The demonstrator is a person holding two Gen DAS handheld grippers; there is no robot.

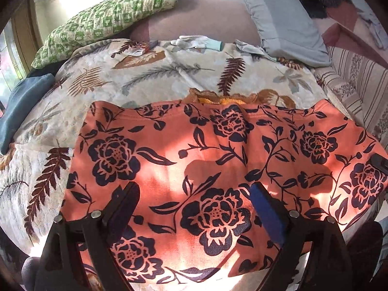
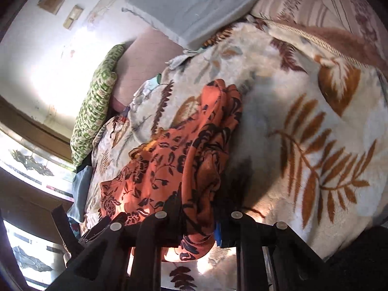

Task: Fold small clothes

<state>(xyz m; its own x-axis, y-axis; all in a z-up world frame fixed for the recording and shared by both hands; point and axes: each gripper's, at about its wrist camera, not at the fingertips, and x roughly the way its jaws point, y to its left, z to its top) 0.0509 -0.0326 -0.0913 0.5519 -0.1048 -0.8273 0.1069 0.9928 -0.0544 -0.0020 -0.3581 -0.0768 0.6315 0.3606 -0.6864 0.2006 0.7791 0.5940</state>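
— On the leaf-print blanket (image 1: pixel 150 72), item one?
— Orange floral garment (image 1: pixel 194 150), spread flat; my left gripper (image 1: pixel 194 194) hovers above, jaws wide apart.
— Right gripper (image 2: pixel 197 208)?
— Clamped on the garment's edge, I see it bunched.

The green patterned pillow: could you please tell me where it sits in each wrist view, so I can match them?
Left wrist view: the green patterned pillow lies at upper left, against the wall at the far end of the bed.
Right wrist view: it stands on edge at centre left, beside the wall.
Shared landmark: the grey pillow.
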